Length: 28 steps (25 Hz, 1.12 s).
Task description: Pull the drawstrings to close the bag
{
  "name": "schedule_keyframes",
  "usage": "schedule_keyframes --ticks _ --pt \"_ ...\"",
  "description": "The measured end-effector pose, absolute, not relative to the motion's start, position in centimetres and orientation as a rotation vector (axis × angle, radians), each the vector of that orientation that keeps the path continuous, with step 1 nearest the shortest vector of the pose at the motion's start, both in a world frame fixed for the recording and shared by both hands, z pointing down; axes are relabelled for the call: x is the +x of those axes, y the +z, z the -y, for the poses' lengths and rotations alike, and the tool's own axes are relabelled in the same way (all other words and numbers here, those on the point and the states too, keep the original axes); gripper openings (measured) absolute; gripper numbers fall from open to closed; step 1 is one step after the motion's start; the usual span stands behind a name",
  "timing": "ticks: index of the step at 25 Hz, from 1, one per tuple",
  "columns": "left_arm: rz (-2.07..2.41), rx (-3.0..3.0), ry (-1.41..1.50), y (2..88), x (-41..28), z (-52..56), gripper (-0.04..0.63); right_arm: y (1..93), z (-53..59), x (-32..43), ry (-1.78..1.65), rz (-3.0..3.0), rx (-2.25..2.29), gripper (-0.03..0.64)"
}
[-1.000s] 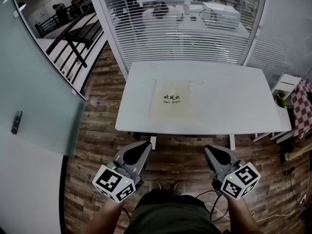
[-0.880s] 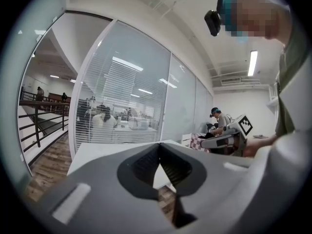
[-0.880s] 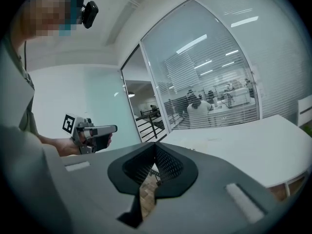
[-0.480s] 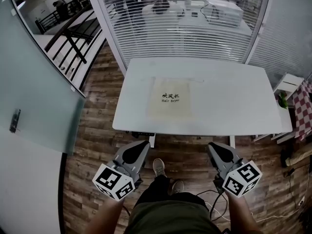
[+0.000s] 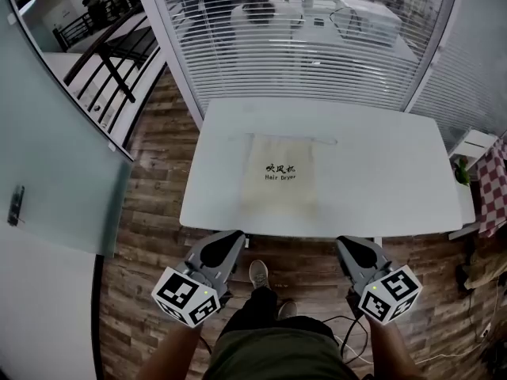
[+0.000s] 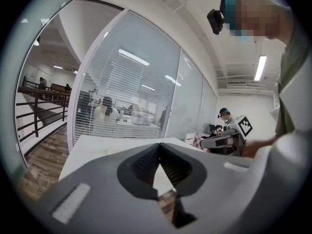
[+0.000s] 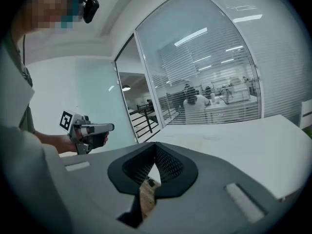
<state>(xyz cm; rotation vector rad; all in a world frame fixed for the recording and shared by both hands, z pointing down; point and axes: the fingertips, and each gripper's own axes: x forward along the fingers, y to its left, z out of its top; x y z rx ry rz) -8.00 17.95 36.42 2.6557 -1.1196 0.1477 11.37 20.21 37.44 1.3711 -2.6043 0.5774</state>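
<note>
A cream cloth bag (image 5: 279, 175) with black print lies flat on the white table (image 5: 380, 172). Its mouth faces the far side, and thin drawstrings (image 5: 323, 141) trail sideways from the top edge. My left gripper (image 5: 238, 236) and right gripper (image 5: 342, 244) hang in front of the table's near edge, above the wooden floor and short of the bag. In the left gripper view the left gripper (image 6: 159, 144) has its jaws closed tip to tip with nothing between them. In the right gripper view the right gripper (image 7: 156, 144) is shut and empty too.
A glass wall with blinds (image 5: 317, 54) runs behind the table. A frosted glass panel (image 5: 47, 172) stands at the left. A small white stand (image 5: 474, 145) and a checkered cloth (image 5: 495, 188) sit at the right. Cables (image 5: 348, 339) lie on the floor by my feet.
The table and bag have drawn nearer in the head view as the person steps forward. Both grippers stay shut and level in front of the body.
</note>
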Motion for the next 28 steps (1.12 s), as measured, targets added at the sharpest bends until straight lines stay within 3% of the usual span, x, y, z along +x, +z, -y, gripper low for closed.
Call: schedule_keyframes --ticks 28 --pt "1.004 2.613 0.204 40.0 -14.6 1.9 0.006 38.8 -2.5 7.1 0.621 2.456 1.498 0.011"
